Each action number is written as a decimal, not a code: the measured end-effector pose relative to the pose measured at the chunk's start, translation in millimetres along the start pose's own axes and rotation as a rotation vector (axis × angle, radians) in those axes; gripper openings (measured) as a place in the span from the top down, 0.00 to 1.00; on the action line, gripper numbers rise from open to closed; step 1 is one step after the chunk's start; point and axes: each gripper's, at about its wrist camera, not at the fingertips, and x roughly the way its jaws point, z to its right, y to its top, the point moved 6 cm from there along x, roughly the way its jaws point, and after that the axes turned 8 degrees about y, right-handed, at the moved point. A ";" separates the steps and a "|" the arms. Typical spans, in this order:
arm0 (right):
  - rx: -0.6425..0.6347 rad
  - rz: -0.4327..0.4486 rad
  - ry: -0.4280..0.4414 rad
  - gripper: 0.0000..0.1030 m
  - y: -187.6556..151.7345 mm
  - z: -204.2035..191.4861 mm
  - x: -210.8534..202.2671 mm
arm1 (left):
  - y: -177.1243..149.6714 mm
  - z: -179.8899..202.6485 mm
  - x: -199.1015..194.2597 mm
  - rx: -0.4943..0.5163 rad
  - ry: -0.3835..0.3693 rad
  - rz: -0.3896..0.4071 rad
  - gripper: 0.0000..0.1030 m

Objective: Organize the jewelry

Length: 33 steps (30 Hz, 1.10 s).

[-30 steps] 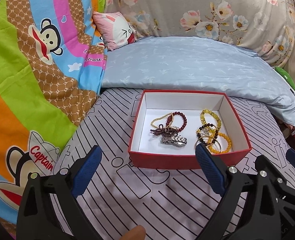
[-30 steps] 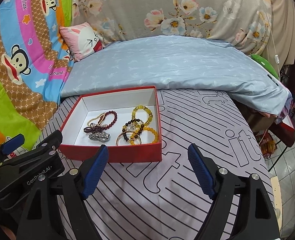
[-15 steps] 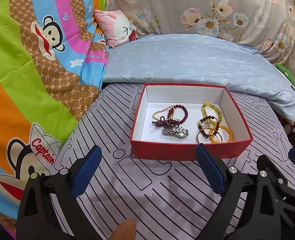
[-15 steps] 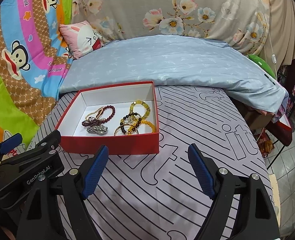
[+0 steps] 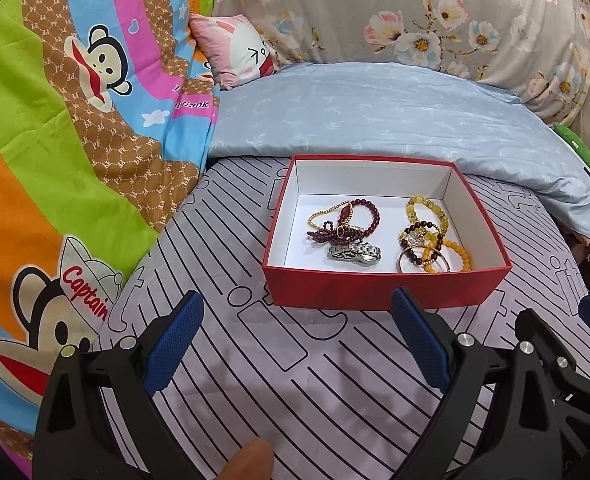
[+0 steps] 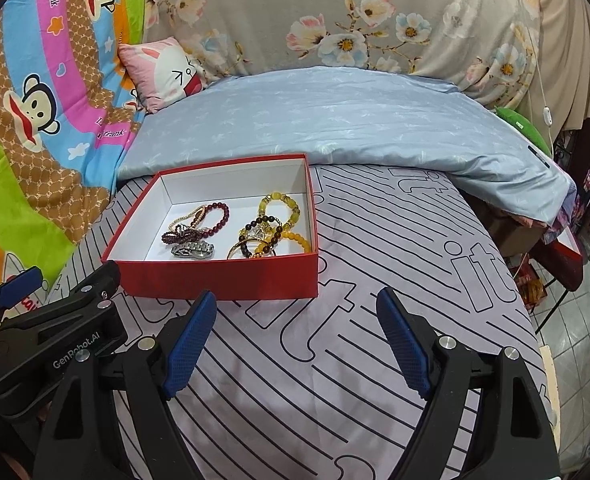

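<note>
A red box [image 5: 383, 288] with a white inside sits on the striped bedsheet; it also shows in the right wrist view [image 6: 223, 276]. Inside lie dark red bead bracelets [image 5: 359, 216], a silver watch [image 5: 355, 253] and yellow and amber bead bracelets [image 5: 435, 236]. My left gripper [image 5: 297, 336] is open and empty, just in front of the box. My right gripper [image 6: 297, 334] is open and empty, in front of the box's right corner. The left gripper's body [image 6: 47, 336] shows at the left of the right wrist view.
A blue quilt [image 5: 375, 112] lies behind the box. A cartoon monkey blanket [image 5: 55, 160] rises on the left, with a pink pillow [image 5: 239, 48] and a floral quilt [image 6: 335, 20] behind. The bed's edge drops off at the right [image 6: 535, 320].
Both grippers have drawn back a little from the box, which now sits slightly farther and higher in both views. Both stay open and empty.
</note>
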 end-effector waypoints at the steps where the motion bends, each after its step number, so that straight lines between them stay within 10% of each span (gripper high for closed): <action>1: 0.000 -0.001 0.000 0.23 -0.1 0.2 0.4 | 0.1 -0.1 0.2 0.000 -0.001 -0.002 0.12; 33: 0.002 0.001 0.001 0.19 -1.1 0.7 3.1 | -1.9 -4.3 3.6 -0.006 0.009 -0.002 0.10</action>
